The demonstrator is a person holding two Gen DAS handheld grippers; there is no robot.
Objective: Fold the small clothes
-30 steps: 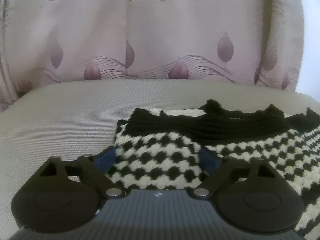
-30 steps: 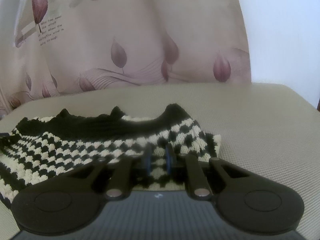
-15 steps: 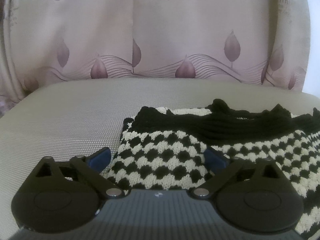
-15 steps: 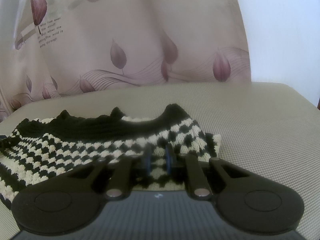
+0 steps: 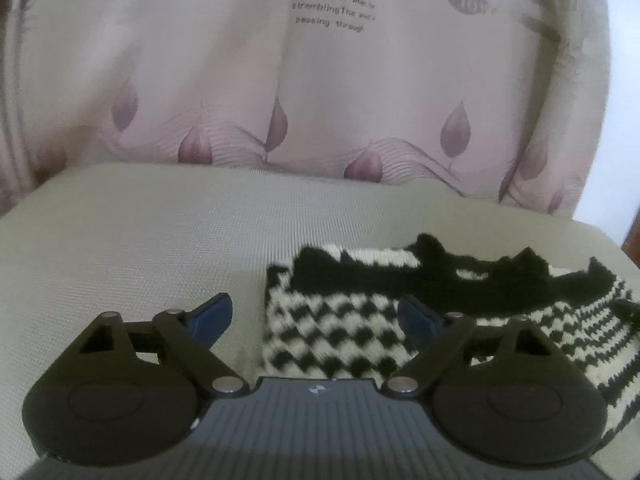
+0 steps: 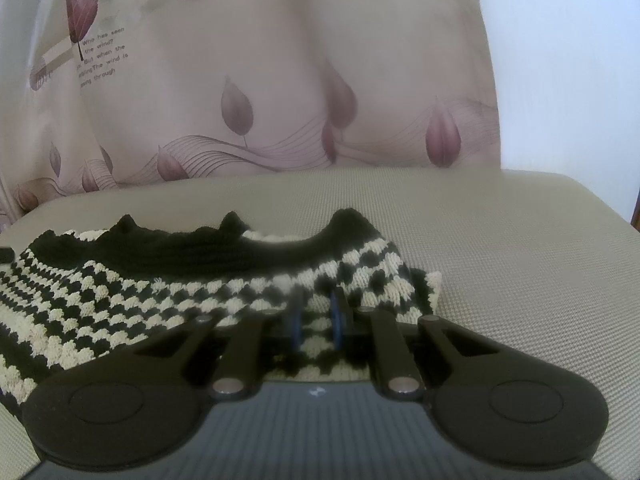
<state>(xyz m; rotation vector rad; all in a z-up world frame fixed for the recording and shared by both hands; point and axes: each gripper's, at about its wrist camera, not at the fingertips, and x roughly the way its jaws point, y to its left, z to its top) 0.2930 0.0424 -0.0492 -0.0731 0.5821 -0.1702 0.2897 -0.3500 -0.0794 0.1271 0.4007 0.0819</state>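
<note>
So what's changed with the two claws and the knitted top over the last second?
The left claw has pulled back from the knitted top, its jaws open and just narrowing, pressing on nothing. The right claw stays shut on the top's edge, and the top has not shifted.

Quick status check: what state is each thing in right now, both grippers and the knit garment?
left gripper: open, jaws just narrowed, pads off the knit.
right gripper: shut on the garment's edge.
knit garment: folded, lying on the beige surface.
</note>
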